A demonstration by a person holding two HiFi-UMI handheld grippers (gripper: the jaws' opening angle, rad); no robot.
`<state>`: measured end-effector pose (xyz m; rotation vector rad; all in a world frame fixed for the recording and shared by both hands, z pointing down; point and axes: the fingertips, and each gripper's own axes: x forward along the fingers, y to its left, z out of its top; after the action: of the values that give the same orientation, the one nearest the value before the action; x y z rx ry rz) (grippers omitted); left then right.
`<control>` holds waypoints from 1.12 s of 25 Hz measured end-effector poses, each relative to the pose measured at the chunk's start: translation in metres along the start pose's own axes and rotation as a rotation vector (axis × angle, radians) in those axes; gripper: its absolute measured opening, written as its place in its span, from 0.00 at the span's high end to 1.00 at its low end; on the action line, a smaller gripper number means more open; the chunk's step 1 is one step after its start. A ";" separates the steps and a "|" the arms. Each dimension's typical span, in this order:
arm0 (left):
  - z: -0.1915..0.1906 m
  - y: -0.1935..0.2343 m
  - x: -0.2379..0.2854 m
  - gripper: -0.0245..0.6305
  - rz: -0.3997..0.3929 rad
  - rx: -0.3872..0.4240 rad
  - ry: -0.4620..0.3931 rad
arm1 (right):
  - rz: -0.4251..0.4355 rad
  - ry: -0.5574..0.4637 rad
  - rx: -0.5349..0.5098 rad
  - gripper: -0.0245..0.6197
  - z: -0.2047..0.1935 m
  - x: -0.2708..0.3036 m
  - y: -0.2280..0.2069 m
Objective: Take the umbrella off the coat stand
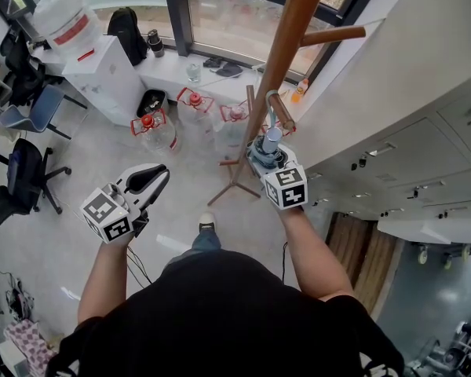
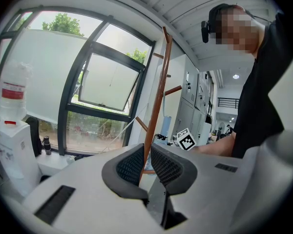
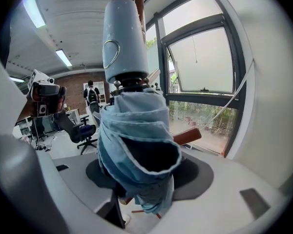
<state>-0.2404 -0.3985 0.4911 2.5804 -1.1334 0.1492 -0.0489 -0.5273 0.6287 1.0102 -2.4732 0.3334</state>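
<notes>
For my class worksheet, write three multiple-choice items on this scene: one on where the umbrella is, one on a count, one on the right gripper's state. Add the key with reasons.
1. The light-blue folded fabric umbrella is: A on the floor; B hung by its loop on a peg of the brown wooden coat stand; C on the window sill.
2. How many grippers touch it? A none; B one; C two.
3. The right gripper has its jaws: A wide apart on nothing; B together on nothing; C closed on the umbrella's fabric.

Key: 1 B, the loop sits over the peg in the head view. 2 B, the left gripper is off to the side, empty. 3 C, the fabric fills the gap between the pads in the right gripper view.
</notes>
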 end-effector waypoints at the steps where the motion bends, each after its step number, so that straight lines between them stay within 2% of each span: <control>1: 0.000 0.000 0.000 0.87 0.000 0.000 0.000 | 0.000 -0.006 -0.001 0.53 0.002 -0.002 0.001; 16: -0.001 -0.052 -0.013 0.87 -0.001 0.013 -0.021 | 0.033 -0.108 -0.048 0.53 0.040 -0.066 0.025; 28: -0.009 -0.110 -0.054 0.87 -0.005 0.030 -0.061 | 0.041 -0.190 -0.112 0.53 0.072 -0.139 0.062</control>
<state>-0.1963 -0.2884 0.4605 2.6307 -1.1537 0.0875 -0.0272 -0.4277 0.4946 0.9867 -2.6513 0.1146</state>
